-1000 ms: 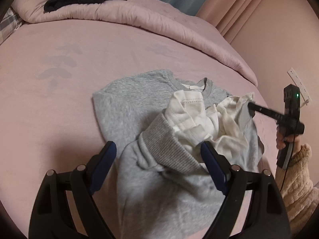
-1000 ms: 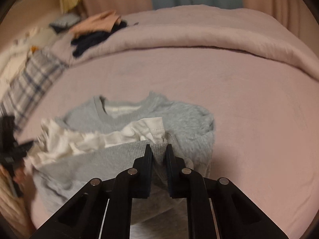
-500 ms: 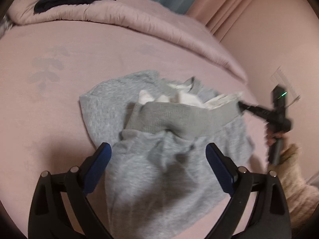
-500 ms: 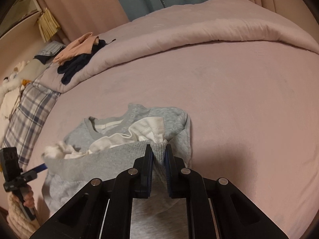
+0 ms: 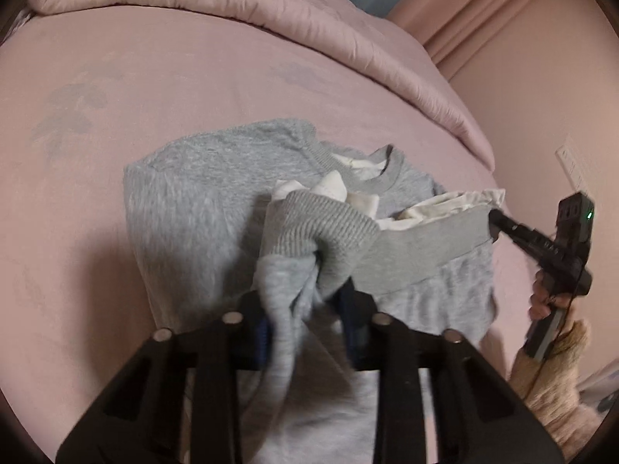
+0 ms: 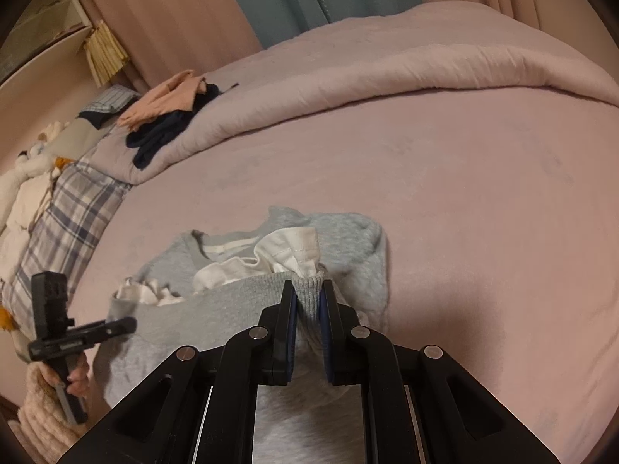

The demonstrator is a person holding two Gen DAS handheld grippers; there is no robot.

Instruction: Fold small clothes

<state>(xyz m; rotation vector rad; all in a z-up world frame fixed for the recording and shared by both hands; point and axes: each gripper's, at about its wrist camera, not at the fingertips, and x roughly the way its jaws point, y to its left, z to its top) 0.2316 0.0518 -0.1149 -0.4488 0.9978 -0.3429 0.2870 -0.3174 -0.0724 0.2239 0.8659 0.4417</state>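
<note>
— Pink bedding is filling the left wrist view: we are working on a mauve bed sheet (image 5: 193, 77) with a rolled quilt (image 5: 309, 27) behind. Where are we standing with the fold?

— We are partway through. Our grey knit sweatshirt with a white lining (image 5: 201, 201) is lying on the sheet, neckline far from us. The left gripper (image 5: 305, 309) has just been closing and is now clamping a bunch of the ribbed hem (image 5: 321, 236), while the right gripper (image 5: 495, 224) is holding the hem's other end taut.

— And from the right wrist?

— Behind the sheet (image 6: 483, 193), dark and peach clothes (image 6: 166, 116) are waiting on the quilt. Our right gripper (image 6: 308, 301) is squeezing the ribbed hem (image 6: 307, 290), jaws nearly together. The left gripper (image 6: 127, 324) is gripping at the far end, we think. We are judging that carrying the hem up to the neckline remains, then the other garments.
</note>
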